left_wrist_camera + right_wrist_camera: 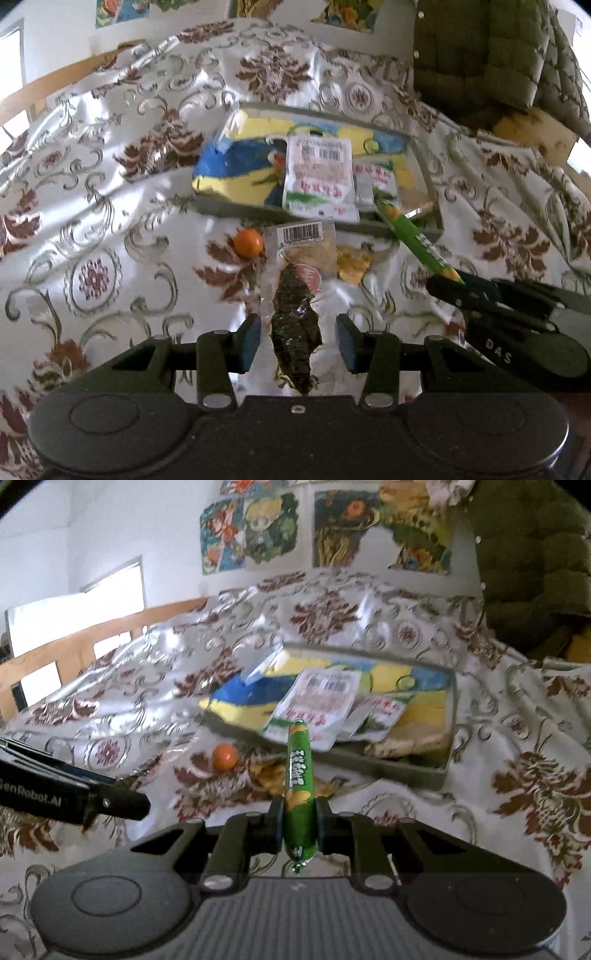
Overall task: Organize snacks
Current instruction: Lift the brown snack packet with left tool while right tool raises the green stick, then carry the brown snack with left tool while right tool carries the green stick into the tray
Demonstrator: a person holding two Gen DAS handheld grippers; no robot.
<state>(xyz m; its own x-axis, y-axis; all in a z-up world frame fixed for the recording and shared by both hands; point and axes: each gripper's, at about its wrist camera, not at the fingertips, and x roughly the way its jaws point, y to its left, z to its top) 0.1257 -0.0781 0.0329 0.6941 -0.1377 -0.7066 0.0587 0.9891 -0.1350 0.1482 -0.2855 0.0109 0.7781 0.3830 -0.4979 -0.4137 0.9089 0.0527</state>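
Note:
A grey-green tray (pixel 236 212) (pixel 448 716) sits on the patterned tablecloth and holds a blue and yellow packet (pixel 236 166) (pixel 240 698) and white snack packets (pixel 319 173) (pixel 317 705). My right gripper (pixel 300 808) is shut on a green sausage stick (pixel 299 775), held above the cloth in front of the tray; the stick also shows in the left wrist view (pixel 417 240). My left gripper (pixel 298 332) is open, its fingers either side of a clear packet with a dark snack (pixel 293 317). A small orange ball (pixel 248 242) (pixel 224 757) and a yellow wrapper (pixel 354 264) lie before the tray.
A green quilted jacket (pixel 491 55) (pixel 532 554) hangs at the back right. A wooden rail (pixel 92 635) runs along the left behind the table. Posters (pixel 251 531) are on the wall behind.

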